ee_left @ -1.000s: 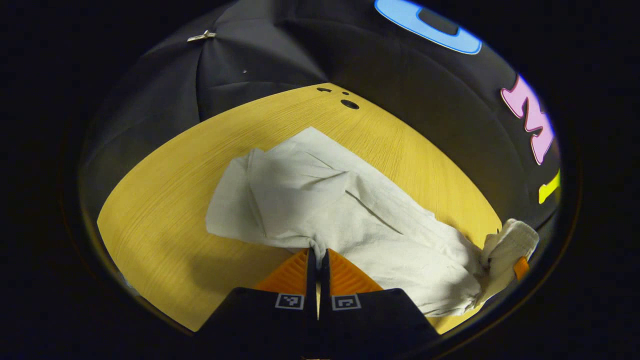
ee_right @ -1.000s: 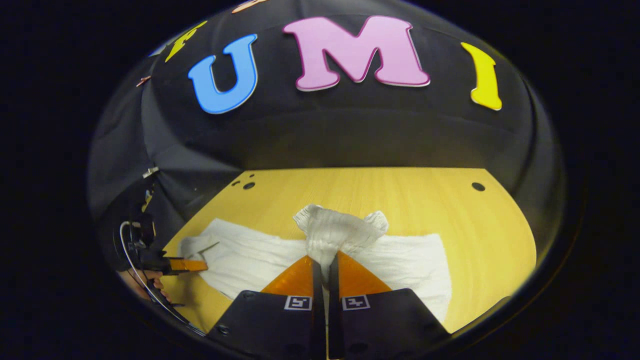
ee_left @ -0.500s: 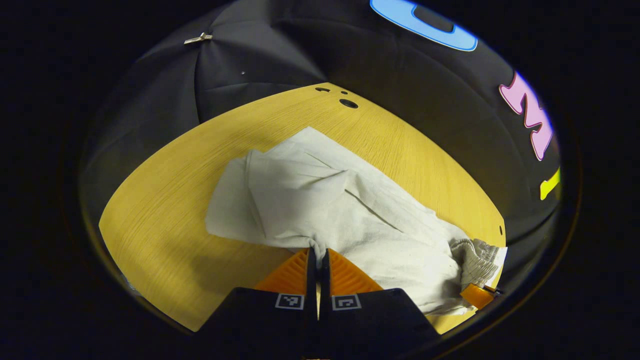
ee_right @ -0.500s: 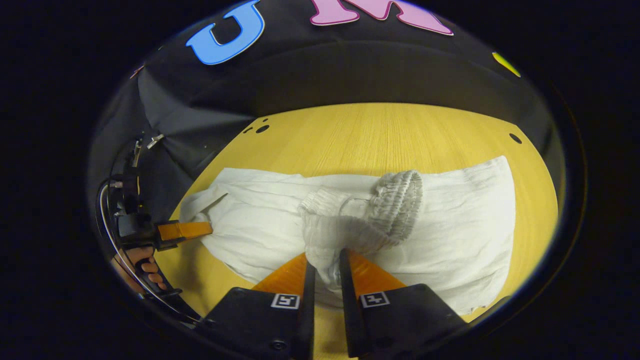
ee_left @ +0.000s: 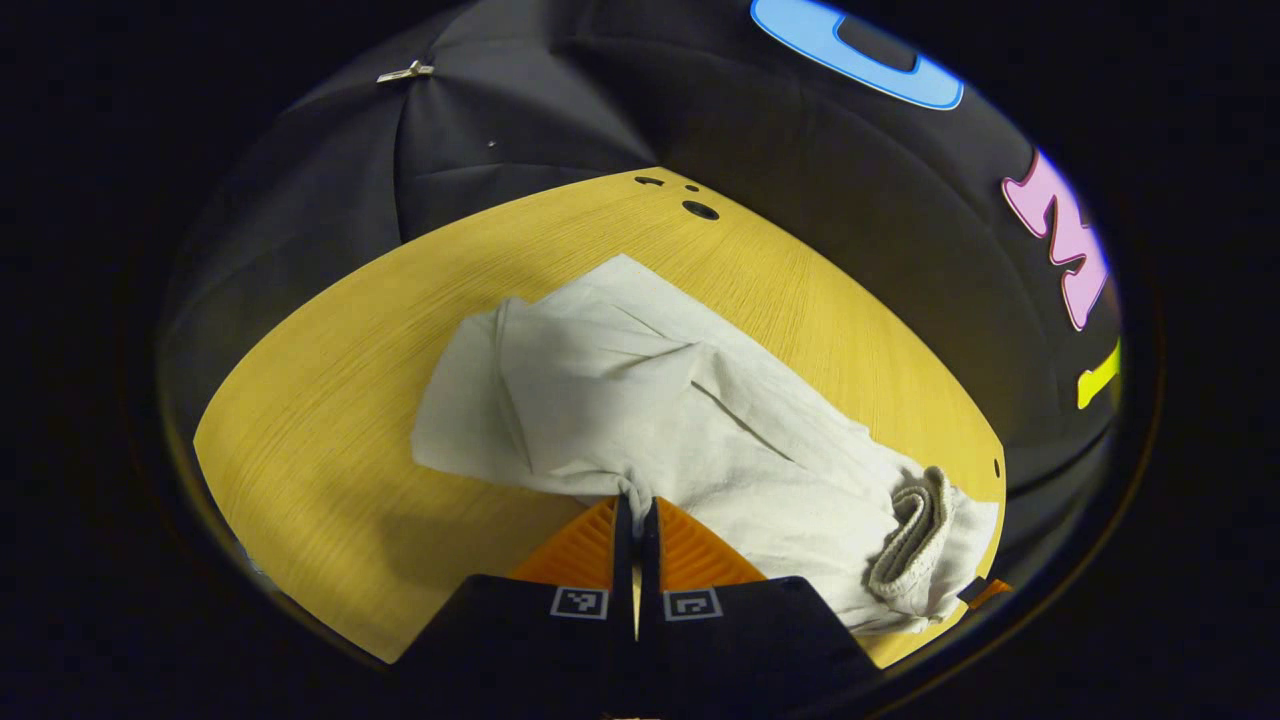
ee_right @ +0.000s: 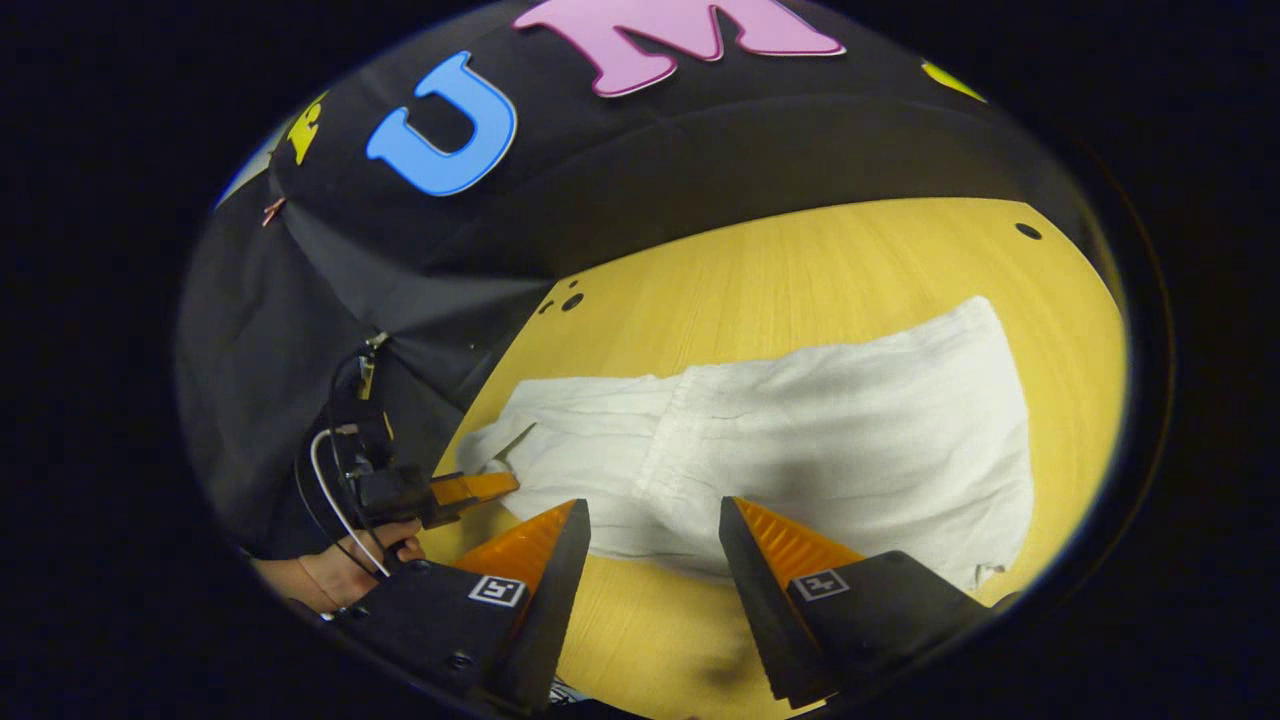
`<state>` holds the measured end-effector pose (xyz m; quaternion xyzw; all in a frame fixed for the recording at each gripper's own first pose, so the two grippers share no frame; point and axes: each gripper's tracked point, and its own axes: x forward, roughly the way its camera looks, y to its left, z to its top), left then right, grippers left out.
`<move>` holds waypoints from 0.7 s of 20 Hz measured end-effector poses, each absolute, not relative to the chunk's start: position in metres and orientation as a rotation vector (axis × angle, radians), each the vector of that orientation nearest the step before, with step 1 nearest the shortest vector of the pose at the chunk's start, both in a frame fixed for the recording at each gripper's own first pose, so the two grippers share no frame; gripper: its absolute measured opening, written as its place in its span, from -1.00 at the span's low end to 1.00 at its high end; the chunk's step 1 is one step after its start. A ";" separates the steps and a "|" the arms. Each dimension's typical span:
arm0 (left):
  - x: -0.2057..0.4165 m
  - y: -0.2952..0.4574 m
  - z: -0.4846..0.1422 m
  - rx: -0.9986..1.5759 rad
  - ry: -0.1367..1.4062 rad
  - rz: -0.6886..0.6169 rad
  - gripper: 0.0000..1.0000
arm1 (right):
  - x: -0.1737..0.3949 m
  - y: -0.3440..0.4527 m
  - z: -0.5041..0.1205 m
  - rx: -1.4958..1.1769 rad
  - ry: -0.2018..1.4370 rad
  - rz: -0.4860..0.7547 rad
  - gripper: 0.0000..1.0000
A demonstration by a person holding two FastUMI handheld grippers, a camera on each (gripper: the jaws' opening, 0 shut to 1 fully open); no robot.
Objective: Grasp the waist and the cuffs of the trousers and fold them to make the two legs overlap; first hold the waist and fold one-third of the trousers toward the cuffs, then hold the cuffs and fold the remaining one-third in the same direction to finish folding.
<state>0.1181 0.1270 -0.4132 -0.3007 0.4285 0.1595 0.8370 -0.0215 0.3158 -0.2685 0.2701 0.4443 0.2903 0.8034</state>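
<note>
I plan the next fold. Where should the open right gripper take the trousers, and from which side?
Probably the folded waist: its thick gathered band lies on top of the trousers, near their front edge. The right gripper could come low from that table side, one finger sliding under the layers.

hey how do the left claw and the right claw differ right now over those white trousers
The left claw is shut, both fingers pinching the cuff end of the trousers; the right claw is open with nothing between its fingers. The left claw touches the cloth, while the right claw sits off the trousers' near edge by the waist end, over the table. Both point toward the same trousers.
</note>
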 end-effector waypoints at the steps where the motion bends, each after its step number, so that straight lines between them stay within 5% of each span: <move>1: 0.119 0.128 -0.413 -0.655 0.894 0.341 -0.87 | -0.025 0.292 -0.273 0.569 0.968 0.583 0.62; 8: 0.121 0.132 -0.404 -0.842 0.839 0.387 -0.89 | -0.041 0.139 -0.301 0.585 1.016 0.311 0.61; 14: 0.134 0.129 -0.367 -0.786 0.794 0.371 -0.89 | -0.052 0.091 -0.317 0.666 1.007 0.235 0.72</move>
